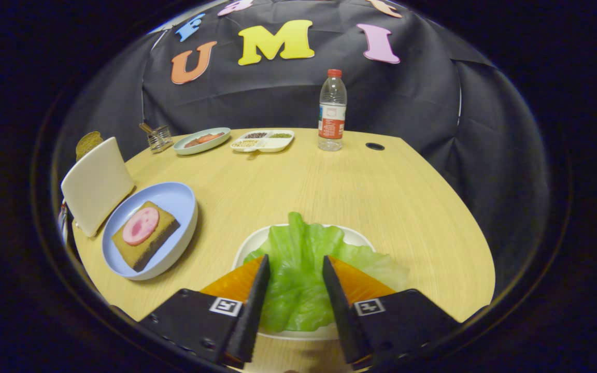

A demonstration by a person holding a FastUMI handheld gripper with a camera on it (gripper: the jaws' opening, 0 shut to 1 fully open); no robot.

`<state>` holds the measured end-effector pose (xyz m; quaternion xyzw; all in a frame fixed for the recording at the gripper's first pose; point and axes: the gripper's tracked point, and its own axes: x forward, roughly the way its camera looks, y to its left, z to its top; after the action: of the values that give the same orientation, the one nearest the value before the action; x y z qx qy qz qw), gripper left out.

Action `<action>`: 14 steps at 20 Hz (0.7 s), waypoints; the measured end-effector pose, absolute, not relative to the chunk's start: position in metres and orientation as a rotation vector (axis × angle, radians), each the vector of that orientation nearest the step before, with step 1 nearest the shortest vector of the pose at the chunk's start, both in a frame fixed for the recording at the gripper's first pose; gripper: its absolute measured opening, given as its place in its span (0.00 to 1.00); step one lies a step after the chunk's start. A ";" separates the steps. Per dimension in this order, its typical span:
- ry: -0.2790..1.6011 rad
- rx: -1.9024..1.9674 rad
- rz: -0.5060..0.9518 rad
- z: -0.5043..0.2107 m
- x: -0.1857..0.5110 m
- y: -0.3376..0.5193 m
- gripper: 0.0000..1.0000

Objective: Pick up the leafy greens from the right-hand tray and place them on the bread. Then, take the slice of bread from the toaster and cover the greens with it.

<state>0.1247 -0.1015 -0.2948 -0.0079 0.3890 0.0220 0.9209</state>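
Wooden table lying bare between dishes; gripper fingers standing apart, straddling the leafy greens overhanging the white tray; bread sitting on the blue plate, beside the toaster

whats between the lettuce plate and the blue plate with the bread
Bare wooden table in the gripper view. The open gripper straddles the lettuce on its white plate; blue plate holds bread.

At the far edge of the wooden table stands a clear water bottle with a red cap; left of it lies a white divided dish of seeds, then a pale green plate, then a small glass jar; a dark round hole sits right of the bottle.
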 end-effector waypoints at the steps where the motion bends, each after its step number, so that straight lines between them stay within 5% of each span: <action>1: 0.798 -0.031 0.060 -0.295 0.126 -0.101 0.56; 4: 0.794 0.004 0.080 -0.296 0.125 -0.096 0.13; 5: 0.787 0.028 0.061 -0.293 0.124 -0.096 0.13; 6: 0.776 0.034 0.052 -0.294 0.127 -0.095 0.01; 14: 0.619 0.106 0.013 -0.234 0.127 -0.089 0.00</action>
<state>0.1271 -0.0890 -0.2343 0.0523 0.3046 0.0063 0.9510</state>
